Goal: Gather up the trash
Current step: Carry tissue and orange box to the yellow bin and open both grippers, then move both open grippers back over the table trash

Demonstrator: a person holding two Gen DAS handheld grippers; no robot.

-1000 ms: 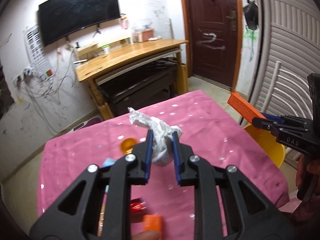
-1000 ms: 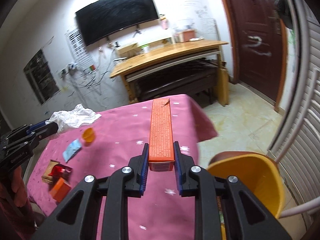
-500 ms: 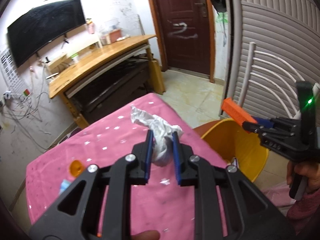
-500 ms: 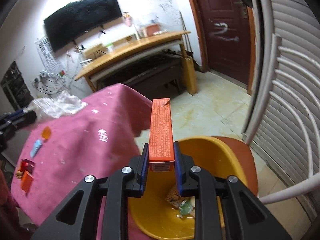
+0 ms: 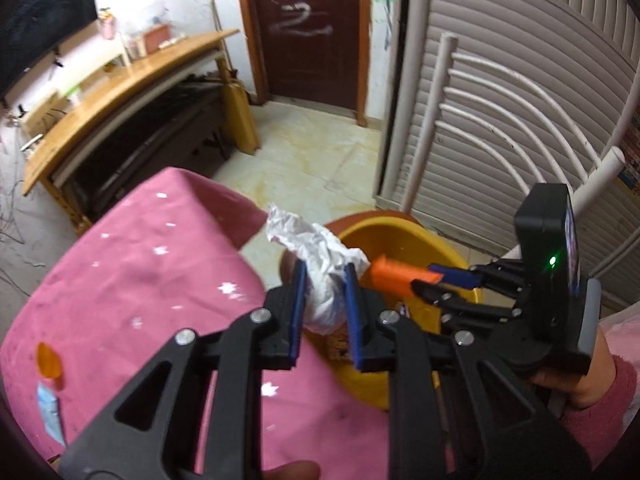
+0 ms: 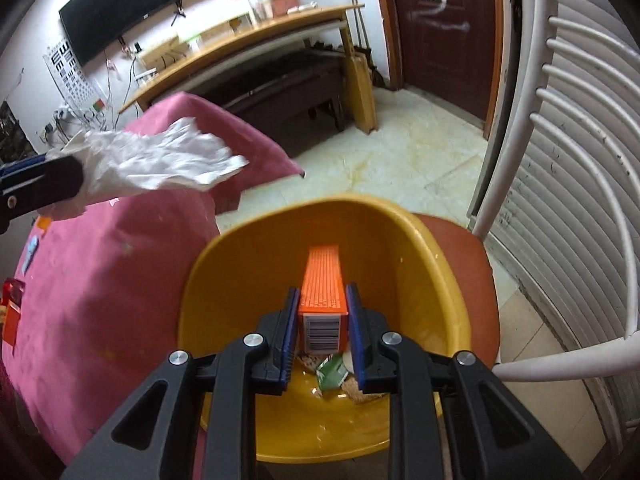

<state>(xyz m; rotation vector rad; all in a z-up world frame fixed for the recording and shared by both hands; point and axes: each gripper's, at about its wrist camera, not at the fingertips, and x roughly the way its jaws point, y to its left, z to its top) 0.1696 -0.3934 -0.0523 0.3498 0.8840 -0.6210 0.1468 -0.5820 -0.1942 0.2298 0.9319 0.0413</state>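
My left gripper (image 5: 323,280) is shut on a crumpled white paper wad (image 5: 320,256), held over the table's right edge beside the yellow basin (image 5: 432,240). In the right wrist view the same wad (image 6: 160,160) sticks out from the left gripper's fingers (image 6: 44,184) at the left. My right gripper (image 6: 322,304) is shut on a long orange box (image 6: 324,276), held above the inside of the yellow basin (image 6: 248,264). That box (image 5: 396,274) also shows in the left wrist view, over the basin. Scraps of trash (image 6: 332,368) lie in the basin's bottom.
The basin sits on a red-brown chair seat (image 6: 468,248) with a white slatted back (image 6: 560,92). A pink tablecloth (image 5: 132,280) carries an orange cap (image 5: 48,364), a blue wrapper (image 5: 50,412) and red and orange packets (image 6: 12,308). A wooden desk (image 5: 120,92) stands behind.
Both grippers have swung from over the pink table to the right and downward. The orange box now hangs inside the basin's rim, and the paper wad has reached the table's edge.
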